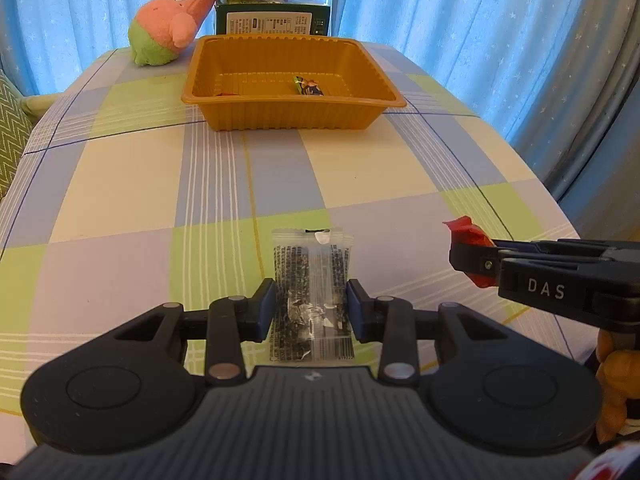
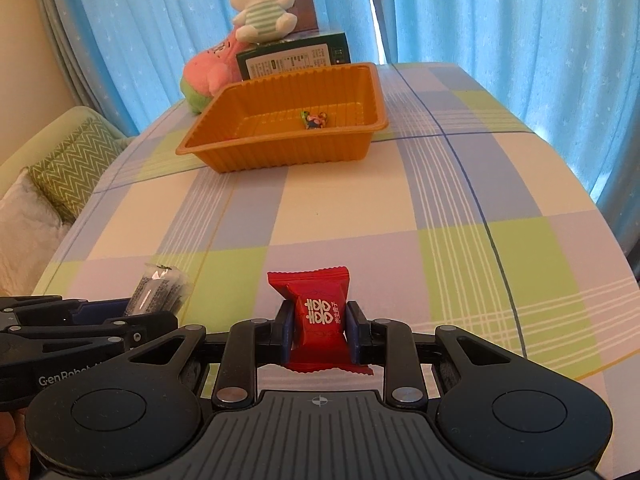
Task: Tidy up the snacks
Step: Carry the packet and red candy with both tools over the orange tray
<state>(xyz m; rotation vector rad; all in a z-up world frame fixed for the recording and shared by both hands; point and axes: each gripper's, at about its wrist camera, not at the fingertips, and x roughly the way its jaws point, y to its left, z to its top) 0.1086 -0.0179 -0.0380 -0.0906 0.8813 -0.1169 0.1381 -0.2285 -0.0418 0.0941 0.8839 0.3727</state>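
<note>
Left wrist view: the left tool (image 1: 311, 307) is closed most of the way, its blue pads pressing both sides of a clear snack packet (image 1: 312, 292) with black print, which stands up between them above the checked table (image 1: 120, 184). To the right, the right tool (image 1: 472, 260) reaches in from the side with a red wrapper (image 1: 466, 232) showing at its tip. Farther back on the table sits an orange tray (image 1: 288, 114) with one small wrapped sweet (image 1: 307, 86) inside. Behind the tray are a pink and green plush (image 1: 168, 28) and a green box (image 1: 272, 20).

Right wrist view: the right tool (image 2: 319, 332) is nearly closed, its pads clamped on a red candy packet (image 2: 318, 312) with white characters, held upright above the table (image 2: 480, 240). At lower left the left tool (image 2: 120, 320) carries the clear packet (image 2: 160, 292). The orange tray (image 2: 280, 152) lies well ahead, the small sweet (image 2: 314, 119) in it, and a white plush rabbit (image 2: 262, 4) sits on the box (image 2: 292, 58) behind.
</note>
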